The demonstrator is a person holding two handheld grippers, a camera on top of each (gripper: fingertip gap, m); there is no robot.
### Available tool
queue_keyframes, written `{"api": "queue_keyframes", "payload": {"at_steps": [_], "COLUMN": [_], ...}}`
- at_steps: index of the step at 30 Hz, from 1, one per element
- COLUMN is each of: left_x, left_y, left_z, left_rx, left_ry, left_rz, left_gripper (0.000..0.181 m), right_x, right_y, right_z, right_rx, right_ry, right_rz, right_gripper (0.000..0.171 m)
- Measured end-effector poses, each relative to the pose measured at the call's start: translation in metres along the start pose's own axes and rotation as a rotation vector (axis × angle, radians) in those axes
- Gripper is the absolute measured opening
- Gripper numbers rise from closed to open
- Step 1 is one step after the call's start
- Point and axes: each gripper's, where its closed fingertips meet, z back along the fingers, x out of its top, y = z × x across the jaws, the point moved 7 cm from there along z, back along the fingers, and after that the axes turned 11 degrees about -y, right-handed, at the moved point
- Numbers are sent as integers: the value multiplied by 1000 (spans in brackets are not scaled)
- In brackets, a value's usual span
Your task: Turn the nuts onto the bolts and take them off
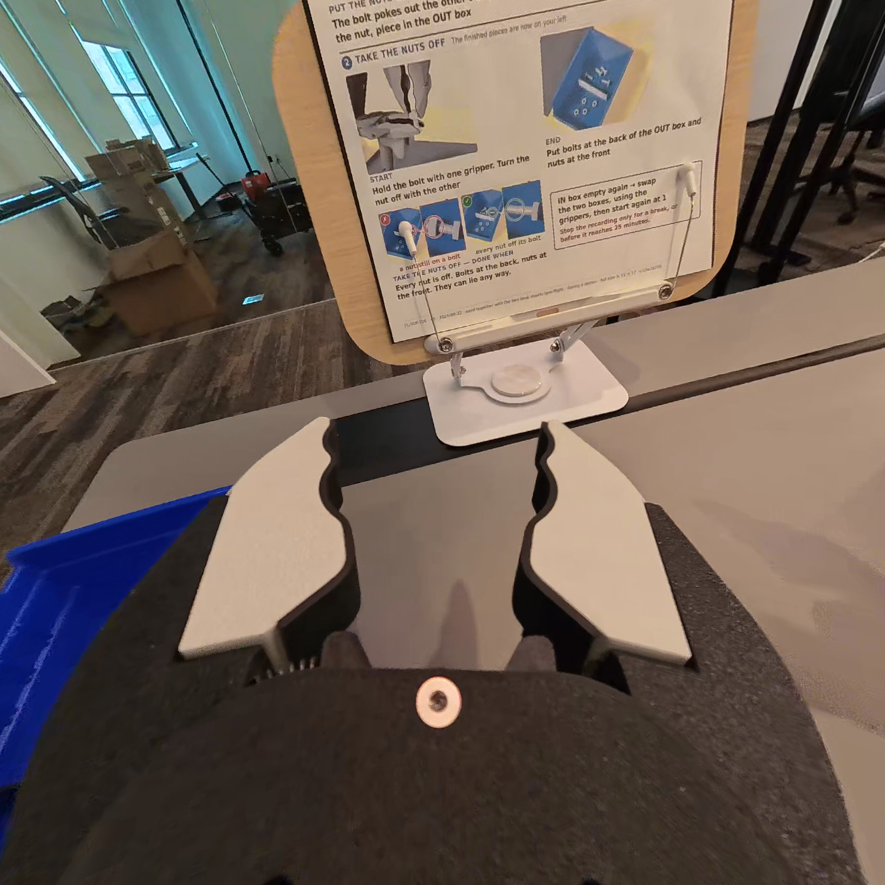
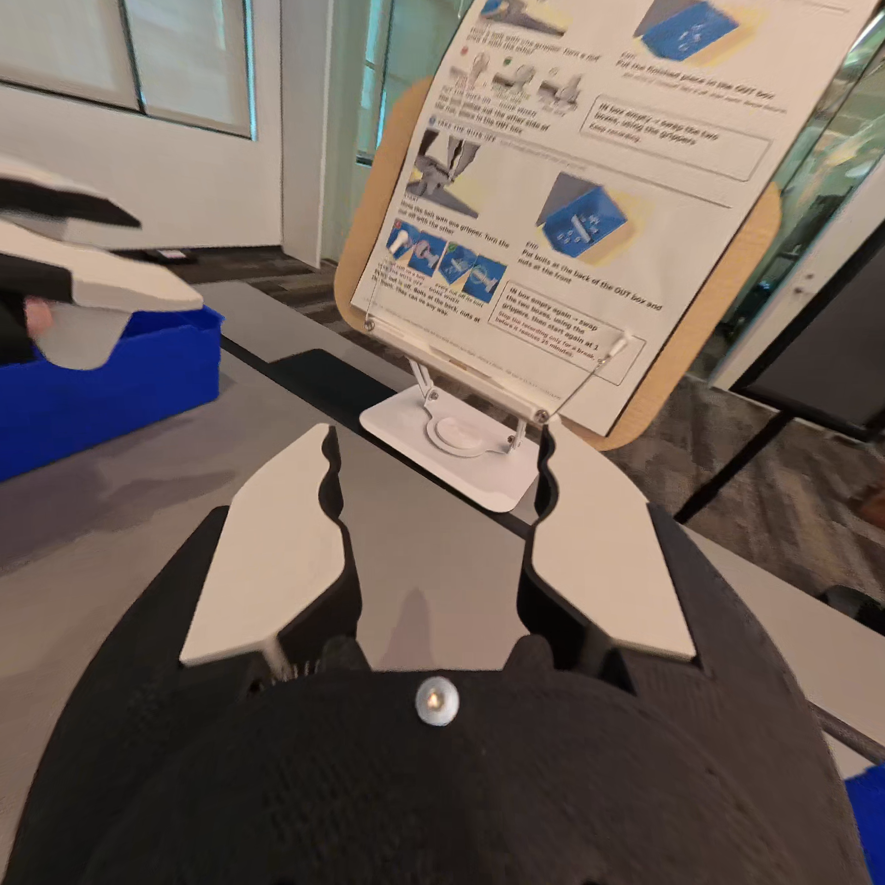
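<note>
A: Left wrist view first. What lies around the white metal sheet stand [image 1: 524,400]?

B: It sits on the smooth grey tabletop [image 1: 747,459], at a dark seam between two slabs. It props a rounded wooden board [image 1: 306,158] bearing a printed instruction sheet [image 1: 522,158] with photos and text. Left of the stand, brown cardboard boxes [image 1: 153,249] stand on dark patterned carpet [image 1: 158,383] by tall windows. The left gripper [image 1: 438,450] hovers in front of the stand, its white fingers [image 1: 273,541] spread apart and empty. A blue plastic bin [image 1: 72,598] sits to its left.

A: And the right wrist view?

B: Blurred. The right gripper [image 2: 438,455] also faces the stand [image 2: 459,455], fingers [image 2: 277,541] parted, nothing between them. Left of the stand, the blue bin [image 2: 119,383] lies under the other gripper. No nuts or bolts show in either view.
</note>
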Motion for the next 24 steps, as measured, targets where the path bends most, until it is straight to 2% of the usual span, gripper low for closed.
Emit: {"api": "queue_keyframes", "payload": {"at_steps": [5, 24], "left_x": [-6, -7], "left_y": [-5, -16], "left_z": [-4, -4], "left_rx": [20, -4], "left_ry": [7, -2], "left_rz": [-19, -8], "left_gripper": [81, 84], "right_x": [-24, -35], "right_y": [27, -13], "right_z": [-18, -14], "right_rx": [-34, -193], "right_ry": [88, 175], "right_rz": [64, -13], "right_gripper": [87, 88]}}
